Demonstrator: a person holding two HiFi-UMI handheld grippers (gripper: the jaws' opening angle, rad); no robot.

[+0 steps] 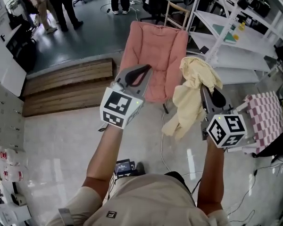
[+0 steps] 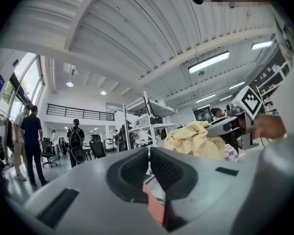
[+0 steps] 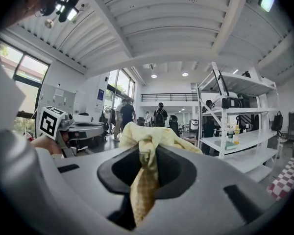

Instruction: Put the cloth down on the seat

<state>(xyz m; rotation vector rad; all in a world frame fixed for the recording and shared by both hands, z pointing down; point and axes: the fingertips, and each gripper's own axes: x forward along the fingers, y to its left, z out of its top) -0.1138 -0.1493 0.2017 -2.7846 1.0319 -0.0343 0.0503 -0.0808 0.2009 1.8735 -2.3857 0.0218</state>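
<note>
While the right gripper (image 1: pixel 206 89) holds the yellow cloth (image 1: pixel 191 98) up in the air, the pink seat (image 1: pixel 153 55) stands on the floor beyond it.
Its jaws are pinched tight on a gathered fold of the cloth, the bunched top above them and a long tail dangling below; in the head view the cloth hangs at the seat's right edge, not resting on it. The left gripper (image 1: pixel 142 71) hovers alongside, before the seat's front, jaws drawn almost together with nothing between them. A white shelf rack (image 1: pixel 226 32) stands right of the seat.
</note>
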